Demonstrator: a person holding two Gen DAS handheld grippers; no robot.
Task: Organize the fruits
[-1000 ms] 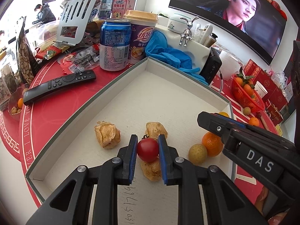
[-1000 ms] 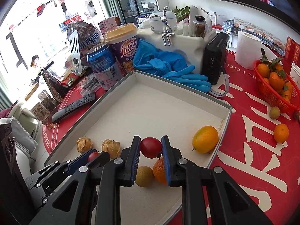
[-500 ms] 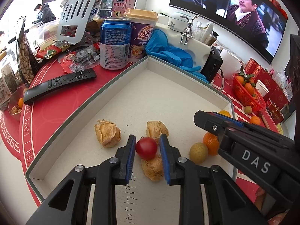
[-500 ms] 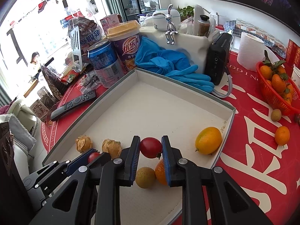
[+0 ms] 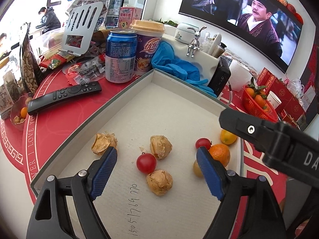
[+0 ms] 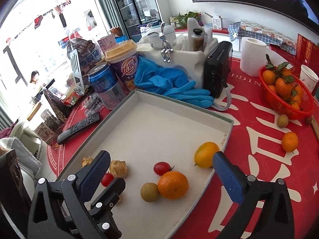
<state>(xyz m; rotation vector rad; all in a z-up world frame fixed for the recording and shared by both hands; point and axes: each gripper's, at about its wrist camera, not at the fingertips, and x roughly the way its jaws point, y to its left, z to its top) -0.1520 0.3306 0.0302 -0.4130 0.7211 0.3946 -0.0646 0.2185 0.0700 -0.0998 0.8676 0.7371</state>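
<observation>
Left tool (image 5: 156, 165) opening, tomato (image 5: 146, 163) loose between pads; right tool (image 6: 161, 171) opening over second tomato (image 6: 161, 168), orange (image 6: 173, 184), in tray (image 6: 179, 103).

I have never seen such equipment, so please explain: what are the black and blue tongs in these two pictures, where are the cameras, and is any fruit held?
There is no robot. A person holds one two-finger gripper in each hand, and a wide-angle camera on each looks forward along its fingers.

One picture is from the left gripper, the other from the right gripper. Both look down into a shallow white tray on a red table.

Each gripper's jaws are opening and hold nothing. Under the left one a cherry tomato lies among papery husked fruits. Under the right one lie another cherry tomato, an orange, a small brownish fruit and a yellow-orange citrus.
</observation>
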